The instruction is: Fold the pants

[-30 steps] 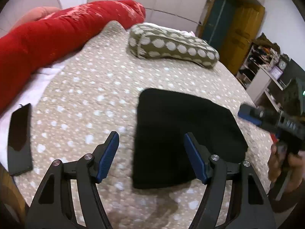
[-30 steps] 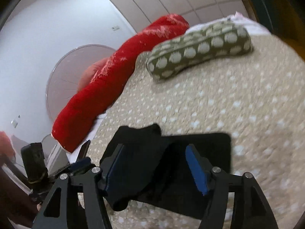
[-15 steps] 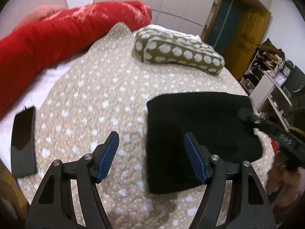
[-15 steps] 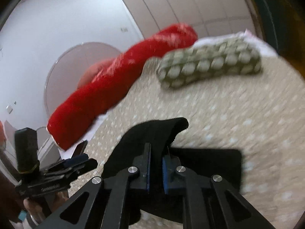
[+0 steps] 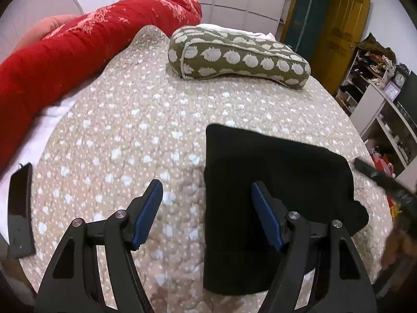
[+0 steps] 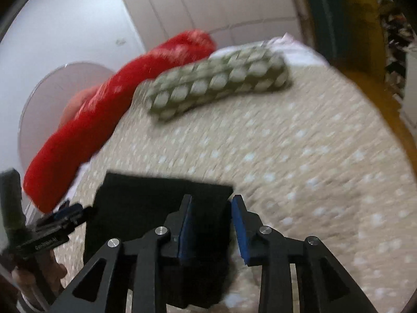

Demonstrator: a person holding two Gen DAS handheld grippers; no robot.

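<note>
White cupboard doors and a yellow door stand behind the bed [image 5: 146,120], whose beige quilt is dotted with pale spots. A red roll [image 5: 78,52] lies along its far left edge, a green spotted pillow [image 5: 234,57] sits at the head, and a dark phone [image 5: 19,208] rests flat near the left edge. On shelves at the right I see two small clocks; their faces are too small to read.

The pants [image 5: 273,182] lie folded into a black block on the quilt, right of the middle. In my left view its long axis runs from near me away toward the pillow, with a lumpier edge on the right side.

My left claw [image 5: 207,214] hangs above the quilt, its blue pads spread wide with nothing between them; the right pad stands over the pants' left part, and I cannot tell whether it touches.

My right claw [image 6: 211,224] is opening over the pants' near right corner. The cloth shows in the narrow gap, but the blurred pads do not seem to press it.

Pale lettering on the other claw's body, seen at the lower left of my right view, is too smeared to read.
</note>
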